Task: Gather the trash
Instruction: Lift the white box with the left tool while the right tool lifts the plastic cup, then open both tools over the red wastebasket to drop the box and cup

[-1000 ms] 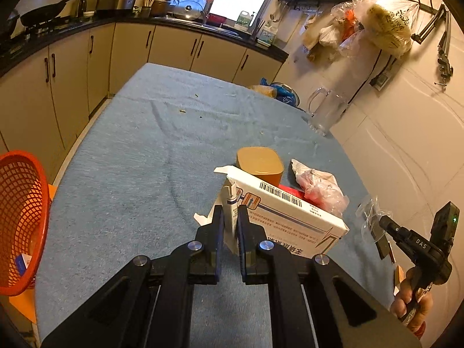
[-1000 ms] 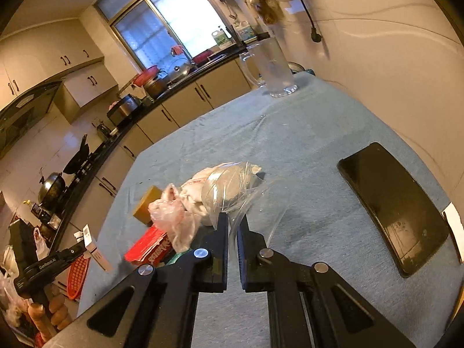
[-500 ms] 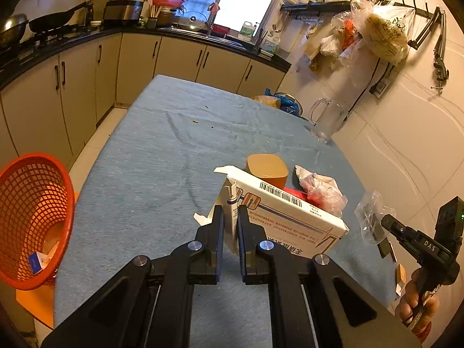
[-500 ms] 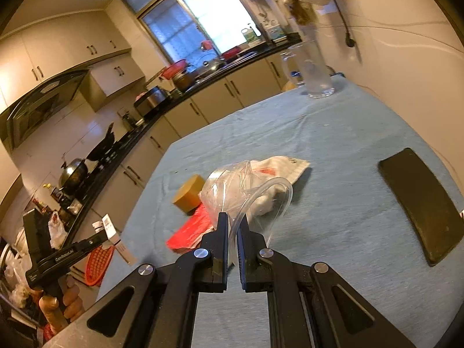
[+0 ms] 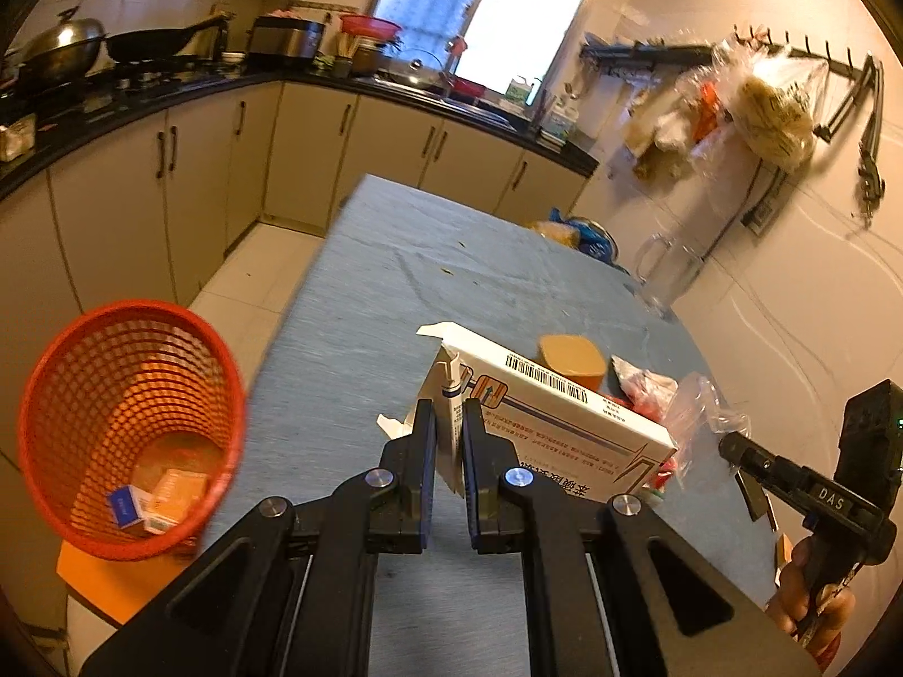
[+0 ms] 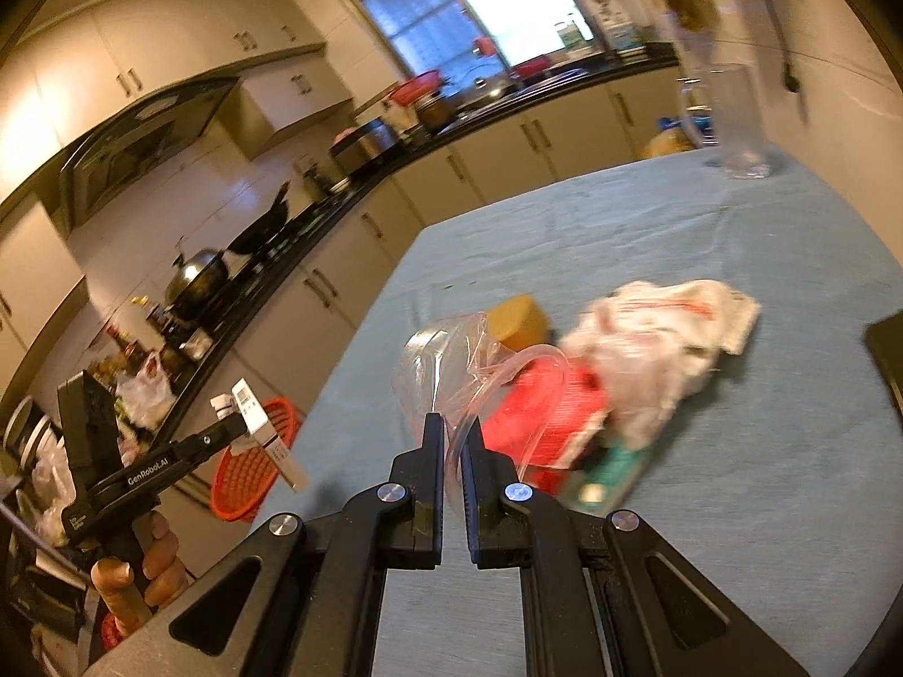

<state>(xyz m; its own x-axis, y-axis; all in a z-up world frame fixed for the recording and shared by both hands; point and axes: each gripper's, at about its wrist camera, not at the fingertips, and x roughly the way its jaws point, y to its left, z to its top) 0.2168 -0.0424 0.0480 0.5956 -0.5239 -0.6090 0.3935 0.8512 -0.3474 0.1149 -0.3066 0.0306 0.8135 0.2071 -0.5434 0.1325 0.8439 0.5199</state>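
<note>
While the left gripper (image 5: 448,440) stays clenched on the box (image 5: 550,417), the basket (image 5: 127,429) has swung closer, so a drop looks near. From the right wrist, the right gripper (image 6: 451,451) keeps pinching the clear bag (image 6: 468,372), now lifted off the table (image 6: 733,508).

Mesh wastebasket (image 5: 127,429) on floor left of table (image 5: 361,338), small boxes (image 5: 155,505) inside; trash pile mid-table right; glass pitcher (image 5: 669,273) far right.

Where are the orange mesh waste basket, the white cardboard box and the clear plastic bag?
orange mesh waste basket (image 5: 51,395): left wrist view, rim.
white cardboard box (image 5: 564,417): left wrist view, side.
clear plastic bag (image 6: 451,361): right wrist view, middle.
</note>
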